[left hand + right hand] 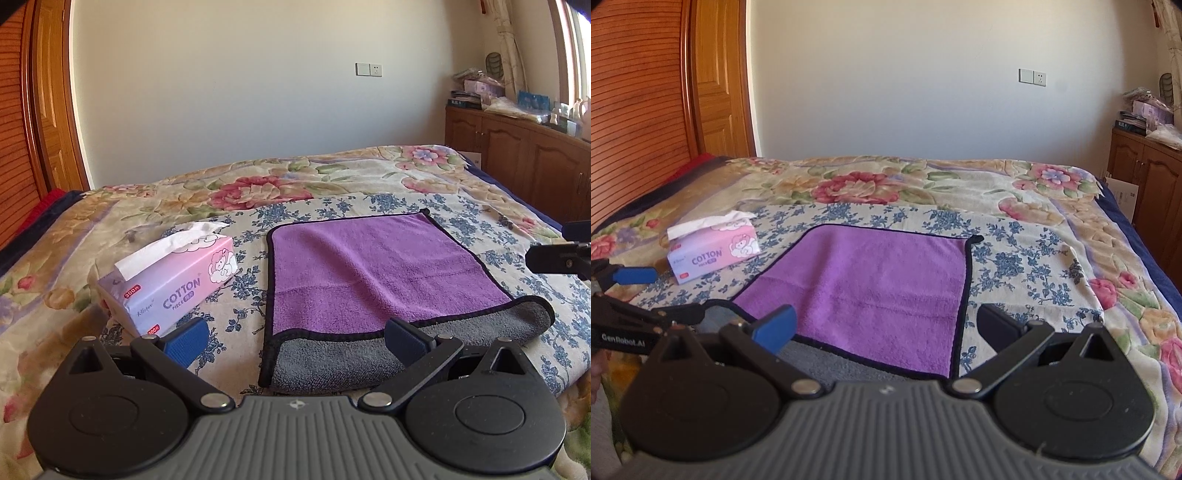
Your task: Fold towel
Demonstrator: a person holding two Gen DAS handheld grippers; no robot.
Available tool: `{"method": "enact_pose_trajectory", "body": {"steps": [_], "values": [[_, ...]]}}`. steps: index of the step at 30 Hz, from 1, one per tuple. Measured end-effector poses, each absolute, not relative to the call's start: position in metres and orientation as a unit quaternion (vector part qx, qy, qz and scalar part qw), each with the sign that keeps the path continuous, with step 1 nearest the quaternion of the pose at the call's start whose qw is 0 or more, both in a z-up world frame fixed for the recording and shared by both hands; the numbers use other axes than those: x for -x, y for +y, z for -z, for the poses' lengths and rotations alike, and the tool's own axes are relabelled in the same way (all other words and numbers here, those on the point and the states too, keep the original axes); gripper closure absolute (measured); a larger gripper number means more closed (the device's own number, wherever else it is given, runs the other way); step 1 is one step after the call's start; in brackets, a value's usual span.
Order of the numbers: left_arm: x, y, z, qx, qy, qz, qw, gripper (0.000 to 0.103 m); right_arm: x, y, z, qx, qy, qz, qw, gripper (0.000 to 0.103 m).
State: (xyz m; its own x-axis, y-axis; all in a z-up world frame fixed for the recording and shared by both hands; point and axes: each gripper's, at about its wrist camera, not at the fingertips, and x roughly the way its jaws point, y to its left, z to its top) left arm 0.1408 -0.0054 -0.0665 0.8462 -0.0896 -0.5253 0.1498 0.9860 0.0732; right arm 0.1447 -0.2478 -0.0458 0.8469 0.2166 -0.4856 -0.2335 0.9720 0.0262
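Towel (373,273) flat on bed (155,206), near edge flipped, grey side up. Left gripper (295,339) and right gripper (886,328) hovering over near edge, jaws apart, empty, probably lining up corners. Tissues (173,277) aside left.

Flowered bed (258,184) bearing blue-sprigged cloth (369,203), purple towel (369,266), tissue pack (173,280).

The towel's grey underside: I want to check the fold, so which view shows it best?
The left wrist view. The towel lies purple side up, its grey underside exposed along the whole near edge. In the right wrist view, the right claw hides most of that grey strip.
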Motion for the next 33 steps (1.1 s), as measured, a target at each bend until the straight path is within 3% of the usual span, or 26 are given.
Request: {"method": "enact_pose_trajectory", "body": {"steps": [13,18,28,33], "values": [[-0.170,0.005,0.081,-0.039,0.302,0.081,0.949,0.015,-0.159,-0.252,0.057,0.016,0.279,-0.123,0.952,0.000],[-0.181,0.009,0.086,-0.034,0.314,0.085,0.945,0.031,-0.163,-0.255,0.061,0.009,0.293,-0.123,0.948,0.000],[-0.196,0.016,0.095,-0.004,0.344,0.095,0.934,0.045,-0.171,-0.256,0.069,0.016,0.317,-0.121,0.941,0.000],[-0.200,0.017,0.101,0.002,0.365,0.102,0.925,0.061,-0.177,-0.261,0.076,0.018,0.336,-0.111,0.935,0.000]]}}
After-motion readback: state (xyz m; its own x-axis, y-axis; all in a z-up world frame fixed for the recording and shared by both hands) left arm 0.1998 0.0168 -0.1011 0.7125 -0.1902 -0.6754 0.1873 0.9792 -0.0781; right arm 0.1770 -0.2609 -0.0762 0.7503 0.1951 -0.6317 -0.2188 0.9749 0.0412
